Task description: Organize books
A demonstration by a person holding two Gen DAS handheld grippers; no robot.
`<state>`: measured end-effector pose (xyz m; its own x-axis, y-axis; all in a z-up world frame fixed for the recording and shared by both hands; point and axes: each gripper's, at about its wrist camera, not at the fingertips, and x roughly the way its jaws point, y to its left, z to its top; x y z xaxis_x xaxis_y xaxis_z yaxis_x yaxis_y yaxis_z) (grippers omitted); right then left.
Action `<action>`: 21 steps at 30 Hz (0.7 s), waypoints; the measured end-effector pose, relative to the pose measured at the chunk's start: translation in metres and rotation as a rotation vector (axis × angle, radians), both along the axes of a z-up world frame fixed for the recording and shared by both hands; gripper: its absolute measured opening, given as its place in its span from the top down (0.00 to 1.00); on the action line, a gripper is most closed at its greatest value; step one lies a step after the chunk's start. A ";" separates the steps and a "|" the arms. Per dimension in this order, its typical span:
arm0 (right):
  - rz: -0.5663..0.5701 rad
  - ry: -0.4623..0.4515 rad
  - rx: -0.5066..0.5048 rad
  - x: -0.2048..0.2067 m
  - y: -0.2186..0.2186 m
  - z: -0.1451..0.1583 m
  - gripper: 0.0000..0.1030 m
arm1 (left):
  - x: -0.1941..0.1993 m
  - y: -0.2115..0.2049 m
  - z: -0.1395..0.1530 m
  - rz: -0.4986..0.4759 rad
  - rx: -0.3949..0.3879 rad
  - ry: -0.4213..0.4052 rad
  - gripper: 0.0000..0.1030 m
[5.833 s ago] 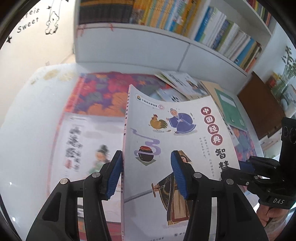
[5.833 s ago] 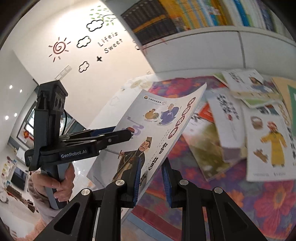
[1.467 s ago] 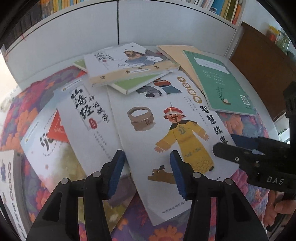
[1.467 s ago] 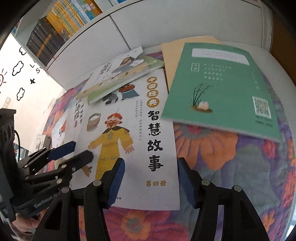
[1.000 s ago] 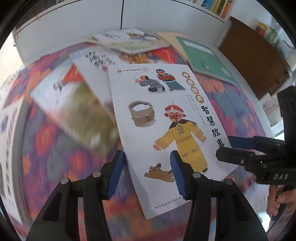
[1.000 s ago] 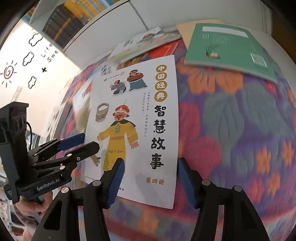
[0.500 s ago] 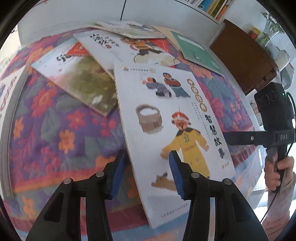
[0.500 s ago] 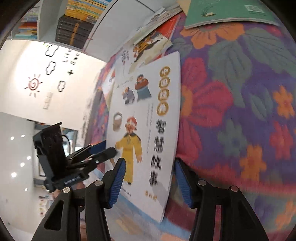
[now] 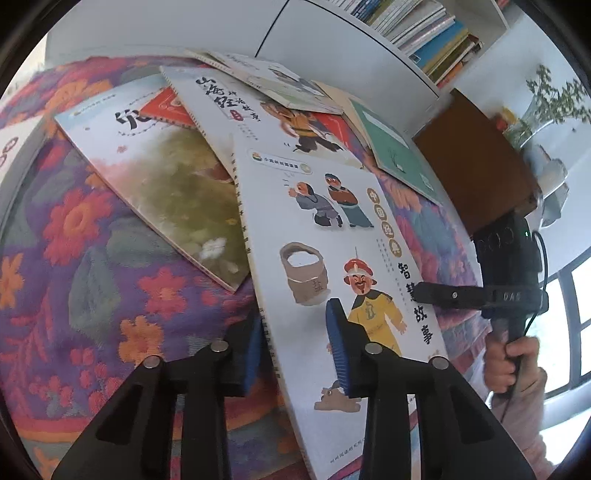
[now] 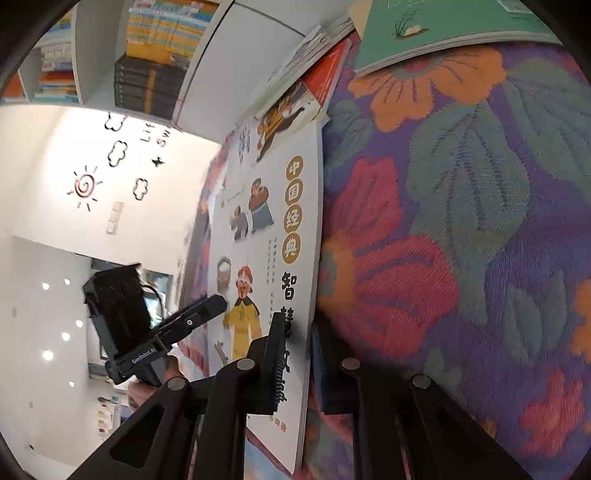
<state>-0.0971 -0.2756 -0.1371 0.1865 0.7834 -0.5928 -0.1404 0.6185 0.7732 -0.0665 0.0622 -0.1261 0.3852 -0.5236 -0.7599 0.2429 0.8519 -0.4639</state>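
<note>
A white picture book (image 9: 325, 221) with a yellow-robed figure on its cover lies tilted, its near end off the floral cloth (image 9: 74, 277). My left gripper (image 9: 295, 343) is closing on its spine edge, one blue pad under the book and the other on the cover. My right gripper (image 10: 297, 365) is closing on the opposite long edge of the book (image 10: 266, 240), with the cover between its pads. In the left wrist view the right gripper (image 9: 424, 291) pinches the title side. In the right wrist view the left gripper (image 10: 210, 306) reaches in from the left.
More books lie fanned beyond: a landscape-cover book (image 9: 159, 177), a calligraphy-title book (image 9: 229, 99) and a green notebook (image 9: 395, 155). A white bookshelf (image 9: 424, 29) stands behind the table, a brown cabinet (image 9: 476, 162) to the right. A hand (image 9: 513, 365) grips the right gripper's handle.
Both grippers' jaws have narrowed from wide apart onto the white book's two long edges. The book has slid nearer, and both hands have dropped lower and tilted.
</note>
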 end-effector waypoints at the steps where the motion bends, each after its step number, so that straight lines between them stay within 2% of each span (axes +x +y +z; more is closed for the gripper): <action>1: -0.002 -0.019 -0.014 -0.005 0.001 0.003 0.90 | 0.000 0.000 0.000 0.000 0.000 -0.001 0.70; 6: -0.057 -0.169 -0.068 -0.026 0.009 0.009 0.89 | -0.004 -0.004 0.002 0.003 0.026 -0.030 0.69; 9: -0.046 -0.195 -0.116 -0.024 0.017 0.015 0.87 | -0.004 -0.004 0.003 0.006 0.026 -0.034 0.69; 21: -0.056 -0.219 -0.130 -0.029 0.028 0.016 0.85 | -0.006 -0.003 0.003 0.017 0.041 -0.050 0.68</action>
